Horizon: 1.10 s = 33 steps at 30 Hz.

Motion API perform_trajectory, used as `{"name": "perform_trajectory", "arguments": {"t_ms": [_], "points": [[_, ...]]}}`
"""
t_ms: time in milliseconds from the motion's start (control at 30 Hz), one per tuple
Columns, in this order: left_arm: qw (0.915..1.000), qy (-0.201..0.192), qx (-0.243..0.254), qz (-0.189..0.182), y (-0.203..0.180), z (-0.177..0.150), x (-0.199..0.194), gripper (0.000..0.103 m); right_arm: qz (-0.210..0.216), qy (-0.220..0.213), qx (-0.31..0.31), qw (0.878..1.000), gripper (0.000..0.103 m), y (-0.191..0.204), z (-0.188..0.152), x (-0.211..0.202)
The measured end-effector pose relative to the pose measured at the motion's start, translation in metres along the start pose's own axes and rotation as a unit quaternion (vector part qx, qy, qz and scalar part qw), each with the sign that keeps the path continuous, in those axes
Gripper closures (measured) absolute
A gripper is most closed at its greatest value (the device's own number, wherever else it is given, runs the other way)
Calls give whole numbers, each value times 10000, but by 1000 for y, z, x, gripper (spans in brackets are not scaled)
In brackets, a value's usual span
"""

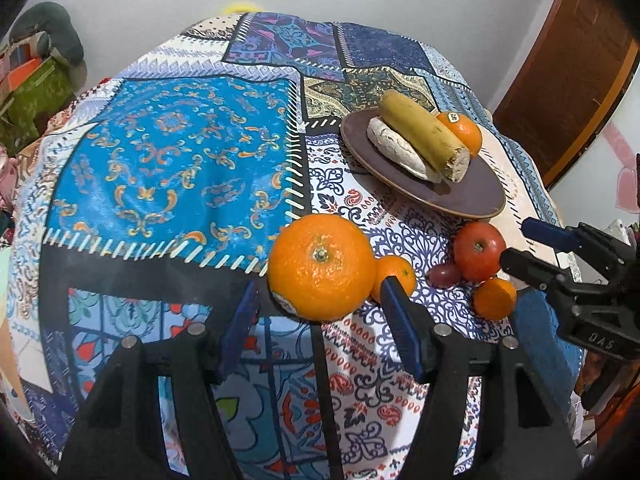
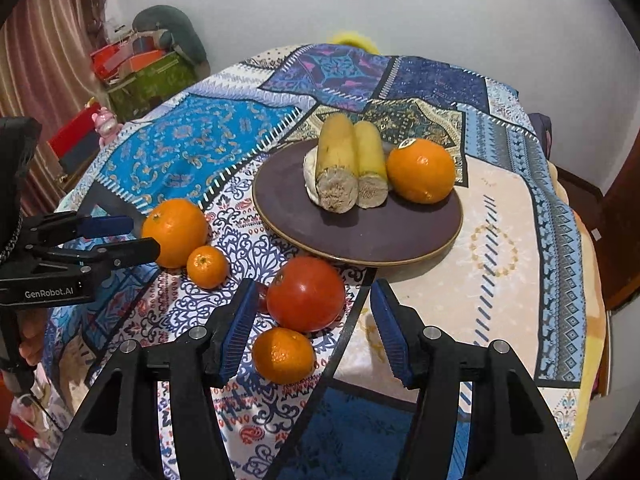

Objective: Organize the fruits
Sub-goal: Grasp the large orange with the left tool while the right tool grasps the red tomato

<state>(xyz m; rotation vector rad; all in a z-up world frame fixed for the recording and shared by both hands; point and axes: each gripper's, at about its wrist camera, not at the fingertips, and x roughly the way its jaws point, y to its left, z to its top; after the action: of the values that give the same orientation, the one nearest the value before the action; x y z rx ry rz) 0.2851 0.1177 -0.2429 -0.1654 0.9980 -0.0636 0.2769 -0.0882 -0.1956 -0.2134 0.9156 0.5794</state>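
A large orange (image 1: 320, 266) lies on the patchwork cloth right at the tips of my left gripper (image 1: 319, 283), which is open around it; the pads do not press it. A small mandarin (image 1: 394, 276) sits beside it. My right gripper (image 2: 314, 285) is open, with a red tomato (image 2: 306, 294) just past its tips and a second mandarin (image 2: 282, 356) between its fingers, untouched. A dark grape (image 1: 444, 274) rests by the tomato. The brown plate (image 2: 360, 232) holds cut banana pieces (image 2: 338, 160) and a stickered orange (image 2: 420, 170).
The table's cloth (image 1: 172, 152) stretches bare of objects to the left and far side. Boxes and clutter (image 2: 144, 72) stand beyond the far left edge. A wooden door (image 1: 568, 80) is on the right. The two grippers work close together near the front edge.
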Motion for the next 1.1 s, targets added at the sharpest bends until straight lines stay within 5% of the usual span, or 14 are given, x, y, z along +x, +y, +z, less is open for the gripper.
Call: {"name": "perform_trajectory", "arguments": {"t_ms": [433,700,1100], "points": [[9999,-66,67,59,-3,6,21,39,34,188,-60,9998,49,4,-1,28],[9993,12,-343,-112,6,13,30,38,303,293,86,9991,54,-3,-3,37],[9993,-144,-358,27,0,15,-1,39,395,87,185,9990,56,-12,-4,15]]}}
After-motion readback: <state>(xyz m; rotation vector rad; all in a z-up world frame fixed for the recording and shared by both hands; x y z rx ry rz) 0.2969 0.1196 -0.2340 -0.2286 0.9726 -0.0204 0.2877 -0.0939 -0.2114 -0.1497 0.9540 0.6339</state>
